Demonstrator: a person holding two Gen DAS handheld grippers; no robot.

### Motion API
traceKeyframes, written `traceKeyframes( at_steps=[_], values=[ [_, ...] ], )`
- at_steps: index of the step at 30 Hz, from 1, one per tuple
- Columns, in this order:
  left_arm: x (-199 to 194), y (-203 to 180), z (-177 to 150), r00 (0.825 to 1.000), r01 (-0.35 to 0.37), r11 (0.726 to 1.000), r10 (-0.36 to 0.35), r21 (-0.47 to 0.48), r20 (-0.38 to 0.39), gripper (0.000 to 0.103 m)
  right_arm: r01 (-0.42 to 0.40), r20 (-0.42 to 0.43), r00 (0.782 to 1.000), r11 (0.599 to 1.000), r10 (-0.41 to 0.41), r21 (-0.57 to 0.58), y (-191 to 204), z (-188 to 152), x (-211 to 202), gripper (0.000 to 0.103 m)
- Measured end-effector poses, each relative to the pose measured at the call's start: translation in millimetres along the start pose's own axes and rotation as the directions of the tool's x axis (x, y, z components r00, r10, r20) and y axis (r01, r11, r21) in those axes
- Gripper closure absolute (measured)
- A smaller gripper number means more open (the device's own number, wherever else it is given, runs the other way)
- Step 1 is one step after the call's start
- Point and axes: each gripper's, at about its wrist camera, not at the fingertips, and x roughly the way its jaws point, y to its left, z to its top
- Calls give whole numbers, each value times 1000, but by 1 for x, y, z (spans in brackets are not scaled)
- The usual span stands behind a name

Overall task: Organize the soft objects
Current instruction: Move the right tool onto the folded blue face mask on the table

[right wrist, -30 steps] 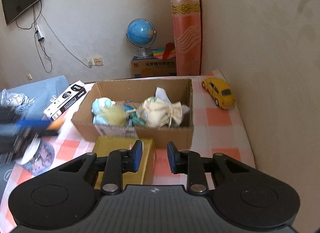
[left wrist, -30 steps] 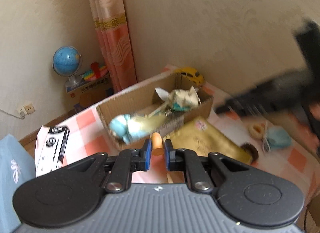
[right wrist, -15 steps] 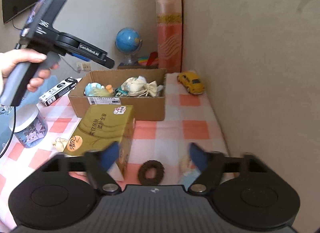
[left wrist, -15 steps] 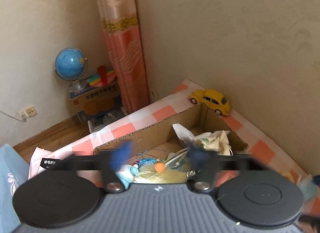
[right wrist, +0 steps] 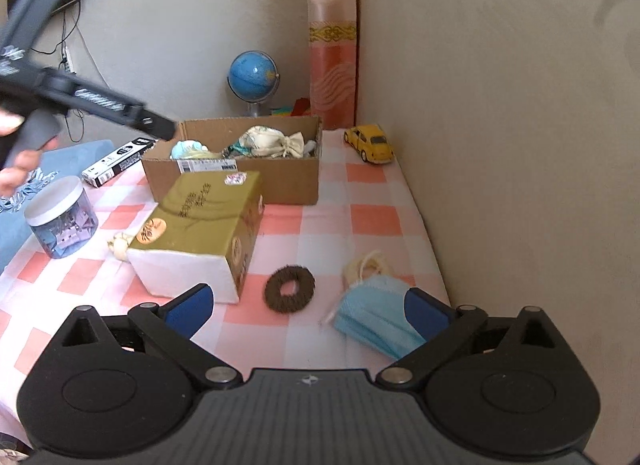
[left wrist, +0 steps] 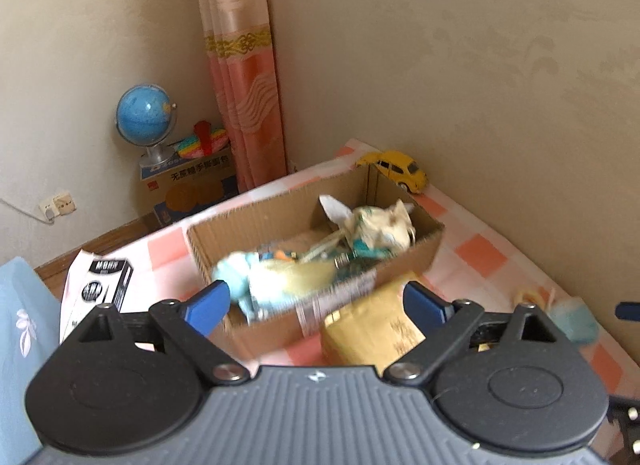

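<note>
A cardboard box [right wrist: 256, 179] [left wrist: 400, 265] holds a blue-and-yellow plush toy [left wrist: 276, 277] and a cream cloth pouch [left wrist: 380, 225] [right wrist: 272, 141]. My left gripper [left wrist: 316, 305] is open and empty, above the box's near side; it shows in the right wrist view [right wrist: 100, 105]. My right gripper [right wrist: 308, 305] is open and empty above the checked cloth. Just ahead of it lie a brown hair scrunchie [right wrist: 290, 287], a blue face mask [right wrist: 378, 315] and a cream scrunchie [right wrist: 366, 265]. A small cream object [right wrist: 119, 243] lies left of the gold box.
A gold tissue box [right wrist: 204, 225] [left wrist: 376, 329] lies in front of the cardboard box. A yellow toy car [right wrist: 370, 143] sits by the wall. A clear jar with a white lid [right wrist: 62, 217] and a black-and-white carton [right wrist: 118, 161] are at the left.
My left gripper opened and dropped a small orange thing into the box, then drew back. My right gripper opened and pulled back toward the near end of the table.
</note>
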Motion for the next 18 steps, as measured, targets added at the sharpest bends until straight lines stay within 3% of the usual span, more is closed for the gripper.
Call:
traceKeyframes(
  at_steps=[7, 18],
  values=[
    [-36, -15, -37, 1000, 8, 1000, -7, -18, 25, 6, 96, 11, 995, 995, -96, 8, -8, -16, 10, 0],
    [-64, -31, -93, 1000, 25, 996, -24, -88, 20, 6, 145, -7, 989, 989, -145, 32, -28, -16, 44, 0]
  ],
)
